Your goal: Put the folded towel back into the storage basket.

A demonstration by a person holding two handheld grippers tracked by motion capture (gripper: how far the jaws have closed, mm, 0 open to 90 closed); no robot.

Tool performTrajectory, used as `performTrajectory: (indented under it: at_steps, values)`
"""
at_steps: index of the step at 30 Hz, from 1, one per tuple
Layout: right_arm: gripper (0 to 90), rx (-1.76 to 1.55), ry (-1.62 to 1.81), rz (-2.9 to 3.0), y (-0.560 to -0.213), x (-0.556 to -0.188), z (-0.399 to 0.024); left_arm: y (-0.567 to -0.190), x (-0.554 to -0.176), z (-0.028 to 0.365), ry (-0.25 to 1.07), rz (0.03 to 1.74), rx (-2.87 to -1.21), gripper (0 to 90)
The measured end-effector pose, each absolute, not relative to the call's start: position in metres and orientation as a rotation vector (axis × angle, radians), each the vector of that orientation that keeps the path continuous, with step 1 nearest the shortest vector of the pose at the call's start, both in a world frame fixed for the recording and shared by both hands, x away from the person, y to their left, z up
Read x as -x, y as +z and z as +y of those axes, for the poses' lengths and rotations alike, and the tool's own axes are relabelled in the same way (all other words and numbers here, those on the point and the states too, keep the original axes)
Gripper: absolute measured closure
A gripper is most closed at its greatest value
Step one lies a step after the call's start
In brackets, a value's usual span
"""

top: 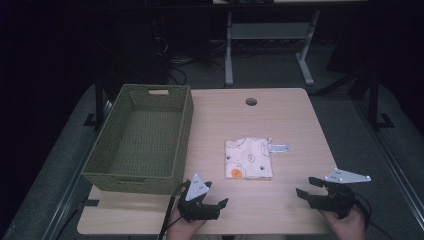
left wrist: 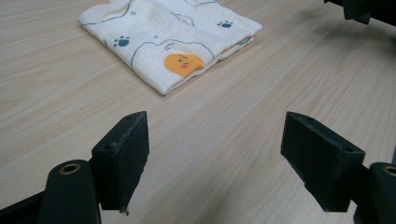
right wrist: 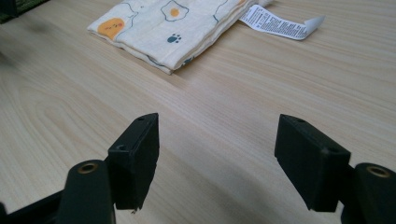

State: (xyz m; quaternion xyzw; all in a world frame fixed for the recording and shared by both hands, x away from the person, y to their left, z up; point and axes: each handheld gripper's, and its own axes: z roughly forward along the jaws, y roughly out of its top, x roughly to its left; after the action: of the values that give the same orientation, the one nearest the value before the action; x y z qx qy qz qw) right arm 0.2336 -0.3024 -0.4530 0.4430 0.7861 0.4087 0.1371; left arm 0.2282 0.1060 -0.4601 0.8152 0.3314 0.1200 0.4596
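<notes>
cloth [top: 248, 158], folded, lies flat mid-surface [top: 290, 125], right of a green basket [top: 170, 135]; left tongs [top: 212, 200] and right tongs [top: 307, 187] gape wide, holding nothing, near it.

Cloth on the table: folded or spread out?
Folded. The cloth lies as a compact square, with stacked layer edges visible at its near corner; its care label sticks out.

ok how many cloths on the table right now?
1. A folded printed cloth lies flat near the table's middle, right of the green basket, ahead of both open grippers. The basket looks empty, though its near inside wall is hidden.
</notes>
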Motion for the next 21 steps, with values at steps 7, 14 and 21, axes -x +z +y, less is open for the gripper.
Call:
performTrajectory:
  at_steps: [7,14,21]
  values:
    - [30.0,-1.27,1.185,2.278,-0.453,-0.235,-0.3,-0.462,-0.228,0.104,0.294,0.815,-2.016,23.6]
    - [28.2,-1.268,1.213,2.285,-0.45,-0.241,-0.295,-0.459,-0.231,0.098,0.287,0.82,-2.009,23.8]
    - [27.4,-1.265,1.204,2.304,-0.441,-0.256,-0.292,-0.453,-0.24,0.095,0.311,0.848,-2.009,24.4]
